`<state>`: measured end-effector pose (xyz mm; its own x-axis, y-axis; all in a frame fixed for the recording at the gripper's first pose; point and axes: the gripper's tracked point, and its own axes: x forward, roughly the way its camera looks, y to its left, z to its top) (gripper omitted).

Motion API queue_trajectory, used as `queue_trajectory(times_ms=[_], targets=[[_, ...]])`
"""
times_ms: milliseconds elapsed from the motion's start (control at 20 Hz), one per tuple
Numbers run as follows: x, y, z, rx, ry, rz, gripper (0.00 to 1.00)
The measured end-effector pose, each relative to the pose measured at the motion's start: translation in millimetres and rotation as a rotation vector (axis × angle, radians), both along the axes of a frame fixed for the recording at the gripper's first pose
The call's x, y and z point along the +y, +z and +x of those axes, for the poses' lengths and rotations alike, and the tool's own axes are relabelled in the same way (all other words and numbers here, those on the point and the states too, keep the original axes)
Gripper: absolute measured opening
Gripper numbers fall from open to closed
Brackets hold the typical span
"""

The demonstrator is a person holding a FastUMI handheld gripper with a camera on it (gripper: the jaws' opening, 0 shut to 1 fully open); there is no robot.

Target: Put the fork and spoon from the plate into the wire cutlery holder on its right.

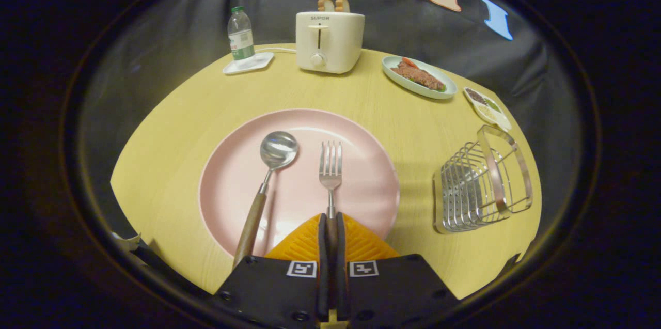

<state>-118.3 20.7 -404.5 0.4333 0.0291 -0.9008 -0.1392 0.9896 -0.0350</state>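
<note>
Pink plate (361,200) holds both pieces: the gripper (330,225) has its fingers clamped narrow on the fork (330,166) handle, the spoon (268,174) lying beside. Next, I judge: lift the fork and carry it right to the wire cutlery holder (483,184).

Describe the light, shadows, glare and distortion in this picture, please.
Gripper view: warm, dim light; the spoon bowl shows glare; the wire holder casts a soft shadow toward the plate; fisheye bends the table edge; the gripper, shut on the fork handle, looks sharp.
</note>
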Motion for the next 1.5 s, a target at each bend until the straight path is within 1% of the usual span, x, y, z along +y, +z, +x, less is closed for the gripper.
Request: queue_trajectory(times_ms=[100,300,550,850,1050,1200,1500], targets=[[-3,5,1,0.015,0.013,-0.003,0.09],[-9,22,6,0.027,-0.006,0.042,0.09],[-35,49,9,0.053,-0.028,0.073,0.09],[-66,84,21,0.041,0.027,0.071,0.09],[-87,107,28,0.046,0.069,0.092,0.09],[-110,121,29,0.073,0.089,0.089,0.09],[-157,130,25,0.146,0.131,0.042,0.09]])
